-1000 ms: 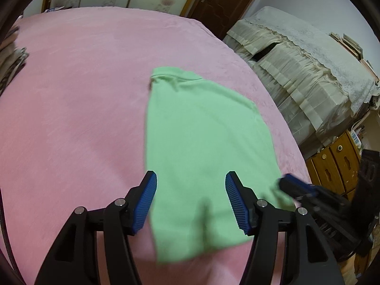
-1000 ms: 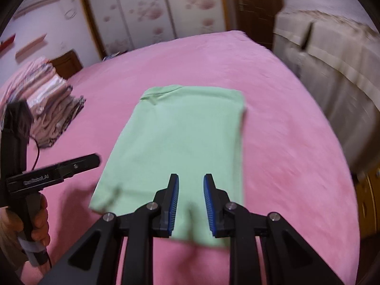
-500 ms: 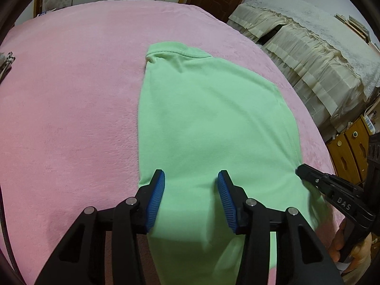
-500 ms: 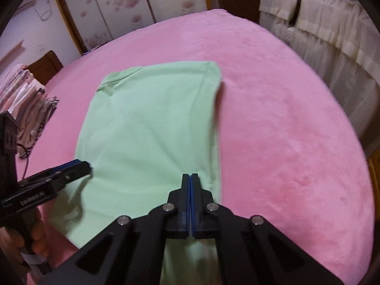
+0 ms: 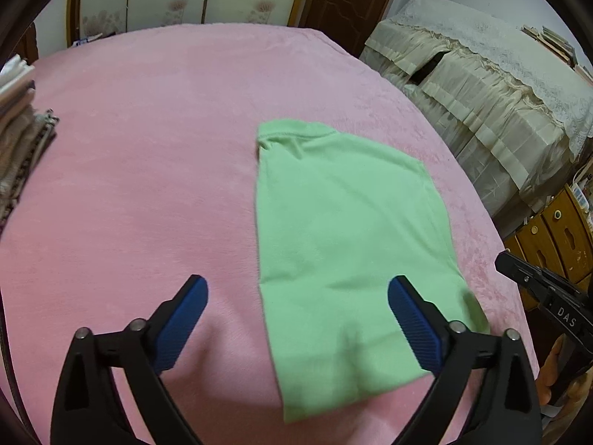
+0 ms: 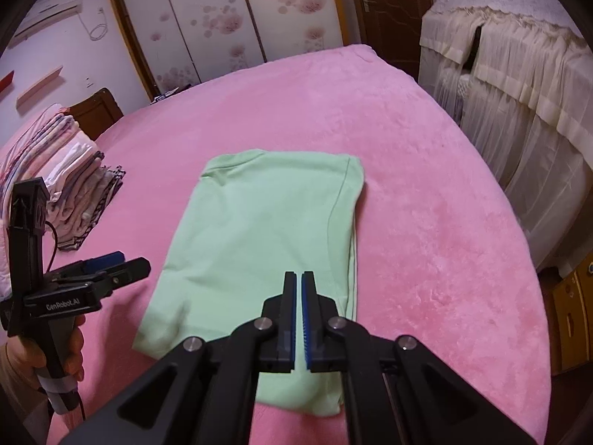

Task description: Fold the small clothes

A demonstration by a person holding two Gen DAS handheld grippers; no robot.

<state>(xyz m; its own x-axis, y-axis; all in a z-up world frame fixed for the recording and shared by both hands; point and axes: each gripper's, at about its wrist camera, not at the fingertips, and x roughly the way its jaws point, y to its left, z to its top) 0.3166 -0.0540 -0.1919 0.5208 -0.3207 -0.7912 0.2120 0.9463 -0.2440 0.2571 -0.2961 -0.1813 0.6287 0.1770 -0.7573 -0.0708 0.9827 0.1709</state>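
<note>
A light green small shirt (image 5: pixel 352 241) lies folded into a long narrow panel on the pink bed cover (image 5: pixel 129 167), collar at the far end. My left gripper (image 5: pixel 296 283) hovers over its near left edge. Its jaws are opening wide and the pads touch no cloth. In the right wrist view the shirt (image 6: pixel 259 222) lies flat, and my right gripper (image 6: pixel 298 274) is shut above its near right part with nothing visibly pinched. The left gripper (image 6: pixel 129 262) shows at the left of that view, held by a hand (image 6: pixel 66 345). The right gripper's tip (image 5: pixel 504 259) shows at the right edge of the left wrist view.
A stack of folded clothes (image 6: pixel 74 170) sits on the bed's left side (image 5: pixel 18 122). Furniture draped in cream cloth (image 6: pixel 519 92) stands beyond the bed's right edge, with a wooden cabinet (image 5: pixel 556 230) beside it. Wardrobe doors and a dark door stand at the back.
The left jaws have spread much wider. The right jaws went from slightly apart to shut. Both grippers dipped close to the shirt's near hem, then pulled back up from it.
</note>
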